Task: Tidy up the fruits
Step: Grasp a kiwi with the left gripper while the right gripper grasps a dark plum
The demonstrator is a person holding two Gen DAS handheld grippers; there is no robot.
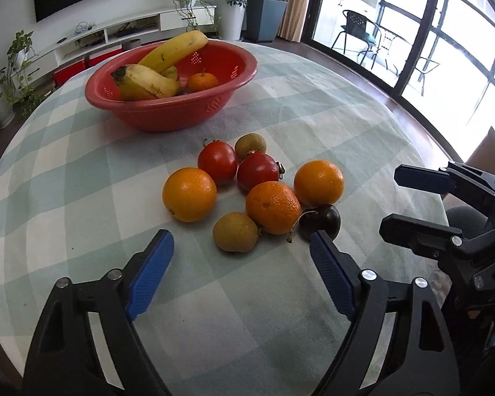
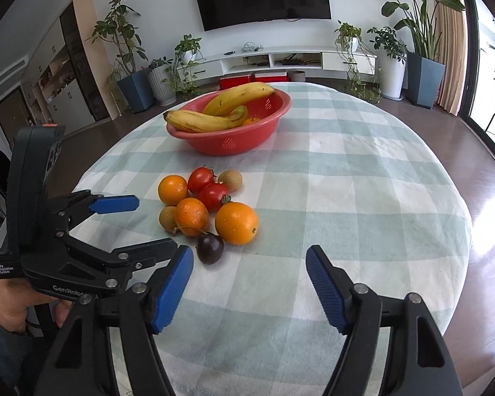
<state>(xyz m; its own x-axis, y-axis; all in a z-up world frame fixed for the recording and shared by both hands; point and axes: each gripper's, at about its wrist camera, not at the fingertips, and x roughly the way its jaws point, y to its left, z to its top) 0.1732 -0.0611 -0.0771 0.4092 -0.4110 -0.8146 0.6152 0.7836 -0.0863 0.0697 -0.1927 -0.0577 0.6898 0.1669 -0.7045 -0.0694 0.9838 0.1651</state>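
Both ribbed-padded grippers, left gripper [image 1: 237, 242] and right gripper [image 2: 249, 255], hold jaws apart near round oranges [image 1: 273, 207].

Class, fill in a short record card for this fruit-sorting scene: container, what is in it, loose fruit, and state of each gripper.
container: red bowl on checked tablecloth
in bowl: two bananas, one small orange
loose fruit: three oranges, two tomatoes, two kiwis, one dark plum
left gripper: open, empty
right gripper: open, empty
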